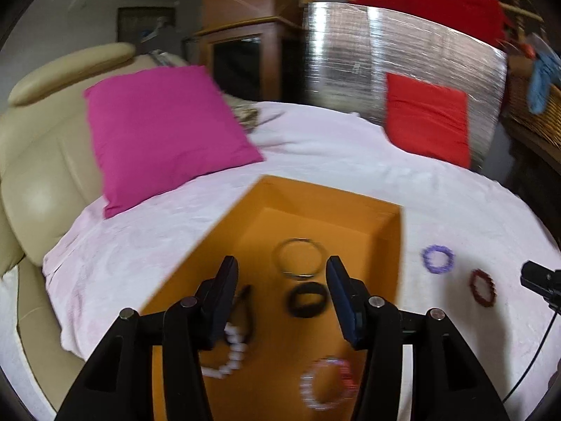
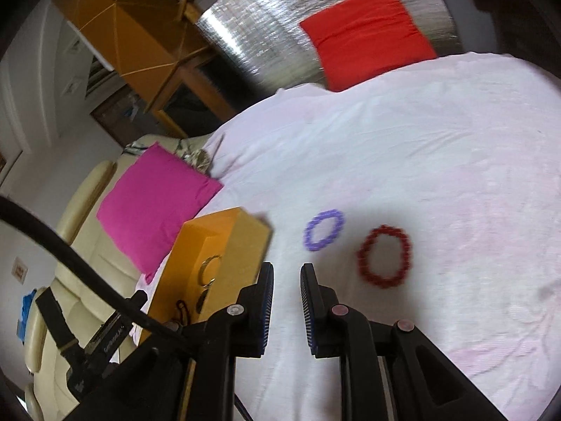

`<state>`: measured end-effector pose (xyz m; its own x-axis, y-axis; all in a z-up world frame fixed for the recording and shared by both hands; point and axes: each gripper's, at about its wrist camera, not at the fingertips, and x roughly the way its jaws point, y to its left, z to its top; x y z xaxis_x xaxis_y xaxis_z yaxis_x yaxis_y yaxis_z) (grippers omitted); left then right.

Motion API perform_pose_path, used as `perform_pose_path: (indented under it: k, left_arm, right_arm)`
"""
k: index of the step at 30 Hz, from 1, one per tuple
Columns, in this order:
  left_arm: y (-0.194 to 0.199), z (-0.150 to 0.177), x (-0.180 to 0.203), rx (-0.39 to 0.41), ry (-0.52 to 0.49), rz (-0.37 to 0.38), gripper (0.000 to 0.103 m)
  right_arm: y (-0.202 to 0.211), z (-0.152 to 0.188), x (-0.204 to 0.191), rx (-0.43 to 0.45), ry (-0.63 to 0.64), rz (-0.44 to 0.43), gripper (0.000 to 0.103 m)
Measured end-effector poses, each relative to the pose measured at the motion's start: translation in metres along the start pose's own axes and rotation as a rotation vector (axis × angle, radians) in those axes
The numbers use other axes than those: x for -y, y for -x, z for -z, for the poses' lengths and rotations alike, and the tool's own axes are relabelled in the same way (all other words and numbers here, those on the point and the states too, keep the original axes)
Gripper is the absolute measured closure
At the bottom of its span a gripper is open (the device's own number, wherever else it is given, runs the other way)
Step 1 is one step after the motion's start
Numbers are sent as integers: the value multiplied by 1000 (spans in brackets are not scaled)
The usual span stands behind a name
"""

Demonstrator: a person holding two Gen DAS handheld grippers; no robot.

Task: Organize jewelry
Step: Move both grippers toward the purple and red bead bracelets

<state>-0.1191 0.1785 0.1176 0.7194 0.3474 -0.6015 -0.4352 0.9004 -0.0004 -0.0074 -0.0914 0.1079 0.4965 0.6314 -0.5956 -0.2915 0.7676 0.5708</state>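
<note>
An orange box (image 1: pixel 382 235) on a pink bedspread (image 2: pixel 438 140) holds several bracelets. Left gripper (image 1: pixel 282 273) hangs over it, fingers spread, empty. Right gripper (image 2: pixel 286 280), parted and empty, hovers near purple bracelet (image 2: pixel 323 229) and red bracelet (image 2: pixel 384 256) beside the box.

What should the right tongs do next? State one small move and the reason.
Probably ease the right tongs forward to the purple bracelet. They are open and empty, and it and the red bracelet lie on the white cover, outside the orange box holding the others.
</note>
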Motion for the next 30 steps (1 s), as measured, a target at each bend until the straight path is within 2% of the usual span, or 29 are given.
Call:
perform_pose_path:
  k: [5,12,16,22,30]
  left_arm:
    - [-3,7,61,-23,-103,85,41]
    - [-6,33,156,-91,-255,217,41]
    - [-6,42,185,-116,-289,252,41]
    - [-4,48,201,-129,-313,264,41]
    - [-11,42,182,-151,-278,229,41]
  right_arm:
    - [13,-6,27,6,-49,47,85]
    - [34,-13,63,17,-129,101,85]
    - [47,-14,80,17,-166,128,85]
    - [63,-17,93,29,-207,141,85]
    - [68,-17,86,29,-208,150,85]
